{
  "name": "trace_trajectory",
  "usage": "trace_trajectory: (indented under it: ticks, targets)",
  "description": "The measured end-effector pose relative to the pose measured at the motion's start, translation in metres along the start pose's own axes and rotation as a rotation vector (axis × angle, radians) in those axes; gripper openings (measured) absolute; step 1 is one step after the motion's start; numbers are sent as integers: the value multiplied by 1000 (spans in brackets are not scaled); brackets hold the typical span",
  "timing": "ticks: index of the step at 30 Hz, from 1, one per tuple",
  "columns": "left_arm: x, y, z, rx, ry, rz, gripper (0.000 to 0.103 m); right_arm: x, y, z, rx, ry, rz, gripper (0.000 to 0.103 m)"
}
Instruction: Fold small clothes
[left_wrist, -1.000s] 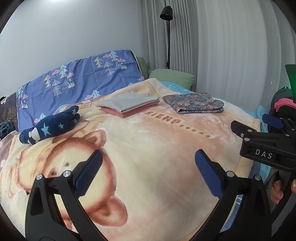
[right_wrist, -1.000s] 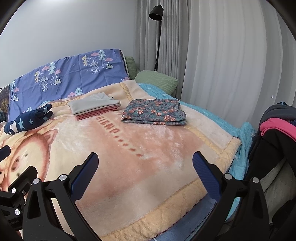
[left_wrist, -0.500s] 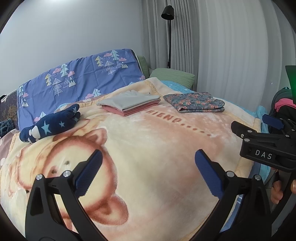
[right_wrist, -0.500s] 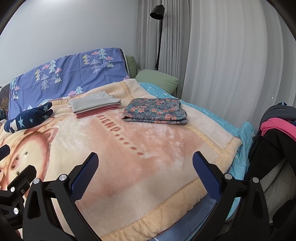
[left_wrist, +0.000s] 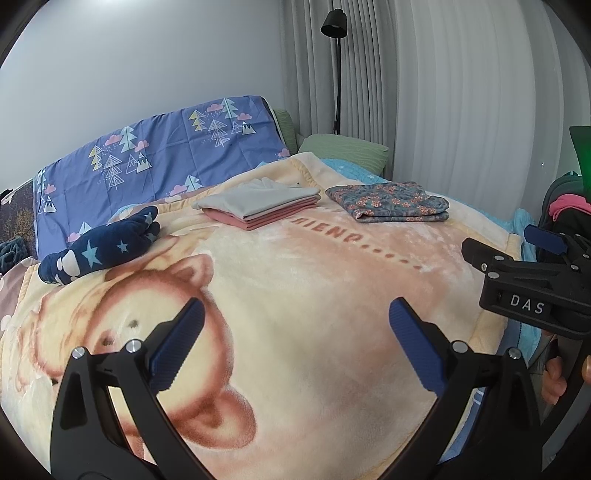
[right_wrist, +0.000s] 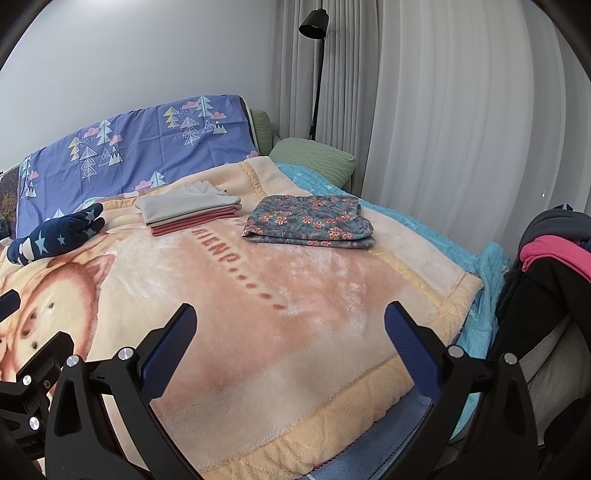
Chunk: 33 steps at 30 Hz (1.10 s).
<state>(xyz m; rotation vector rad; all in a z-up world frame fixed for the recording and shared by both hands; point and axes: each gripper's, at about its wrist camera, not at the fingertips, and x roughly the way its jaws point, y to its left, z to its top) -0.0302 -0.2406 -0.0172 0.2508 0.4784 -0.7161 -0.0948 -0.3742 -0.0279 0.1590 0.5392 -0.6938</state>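
Observation:
On the far part of a bear-print blanket (left_wrist: 295, 295) lie a folded stack of grey and pink clothes (left_wrist: 260, 205) (right_wrist: 190, 212) and, to its right, a folded floral garment (left_wrist: 391, 201) (right_wrist: 308, 221). A rolled navy star-print piece (left_wrist: 101, 251) (right_wrist: 55, 234) lies at the left. My left gripper (left_wrist: 295, 332) hovers open over the blanket's near middle, holding nothing. My right gripper (right_wrist: 290, 336) is open and empty above the blanket's near right part. Its black body also shows at the right edge of the left wrist view.
A purple tree-print cover (left_wrist: 159, 158) leans at the head of the bed beside a green pillow (left_wrist: 343, 149). A black floor lamp (right_wrist: 316, 74) stands before grey curtains. Dark and pink clothing (right_wrist: 554, 254) is piled off the bed's right edge.
Both views have shifted slightly, with the folded clothes sitting a little lower and nearer in frame. Both grippers stay open and empty.

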Motion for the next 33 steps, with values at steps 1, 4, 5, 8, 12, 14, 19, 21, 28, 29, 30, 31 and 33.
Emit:
trace_trajectory:
  ticks: [1, 4, 5, 8, 12, 14, 19, 21, 28, 29, 30, 31, 33]
  targets:
    - [0, 0, 0, 0, 1, 0, 101, 0, 0, 0, 0, 0, 0, 101]
    - [0, 0, 0, 0, 1, -1, 101, 0, 0, 0, 1, 0, -2, 101]
    - [1, 0, -1, 0, 2, 0, 101, 1, 0, 0, 2, 0, -1, 101]
    - [1, 0, -2, 0, 3, -1, 101, 2, -1, 0, 3, 0, -3, 101]
    - [1, 0, -2, 1, 1, 1, 101, 3, -2, 1, 1, -1, -3, 101]
    - [1, 1, -5, 2, -2, 2, 101, 4, -2, 2, 0, -2, -1, 101]
    - [2, 4, -10, 1, 3, 6, 101, 4, -2, 2, -1, -1, -1, 101]
    - [2, 5, -12, 2, 7, 7, 101, 5, -2, 2, -1, -2, -3, 101]
    - [0, 6, -10, 8, 15, 5, 101, 6, -1, 0, 3, 6, -8, 101]
    - [-1, 6, -11, 7, 15, 4, 101, 6, -1, 0, 3, 6, -8, 101]
    - [0, 5, -10, 7, 14, 4, 101, 6, -2, -1, 3, 5, -9, 101]
    - [0, 6, -10, 7, 15, 4, 101, 7, -2, 0, 2, 5, -7, 101]
    - [0, 6, -10, 8, 15, 3, 101, 7, -2, 0, 2, 5, -7, 101]
